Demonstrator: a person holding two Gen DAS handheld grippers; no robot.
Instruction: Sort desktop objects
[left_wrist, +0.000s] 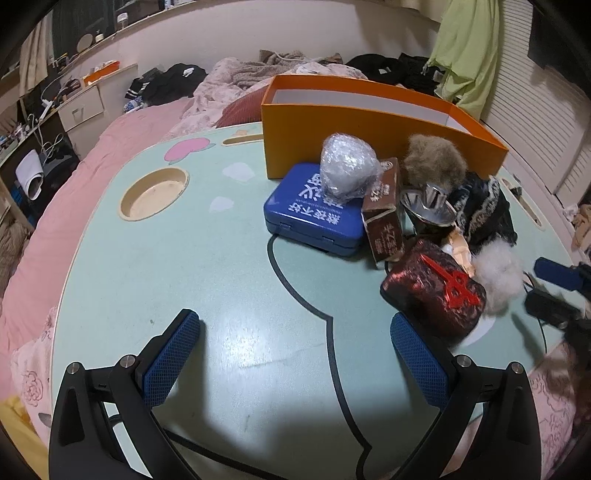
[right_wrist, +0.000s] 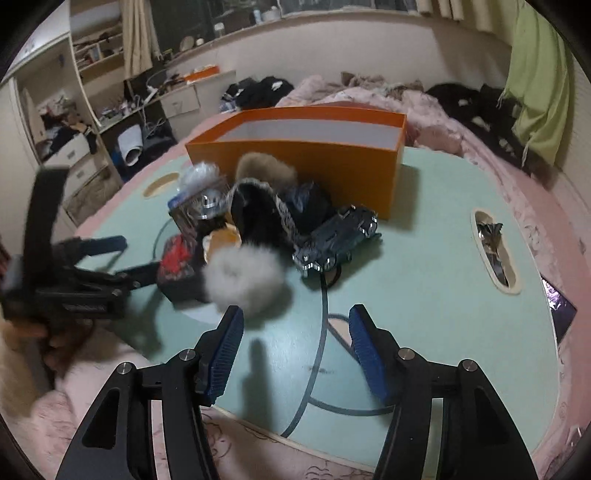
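An open orange box (left_wrist: 369, 122) stands at the back of the mint-green table (left_wrist: 184, 258); it also shows in the right wrist view (right_wrist: 314, 155). In front lies a pile: a blue case (left_wrist: 314, 221) with a plastic-wrapped ball (left_wrist: 347, 166) on it, a brown carton (left_wrist: 382, 214), a brown pom-pom (left_wrist: 436, 158), a silver funnel (left_wrist: 428, 206), a dark red case (left_wrist: 432, 291), a white pom-pom (right_wrist: 243, 277) and a dark sequined pouch (right_wrist: 336, 236). My left gripper (left_wrist: 295, 339) is open and empty, left of the red case. My right gripper (right_wrist: 295, 332) is open and empty, just short of the white pom-pom.
A round cup recess (left_wrist: 155, 194) is sunk into the table's left side and a slot (right_wrist: 495, 251) holding foil on its right. The table rests on a pink bed (left_wrist: 110, 147) with clothes behind. A shelf unit (right_wrist: 74, 110) stands at the left.
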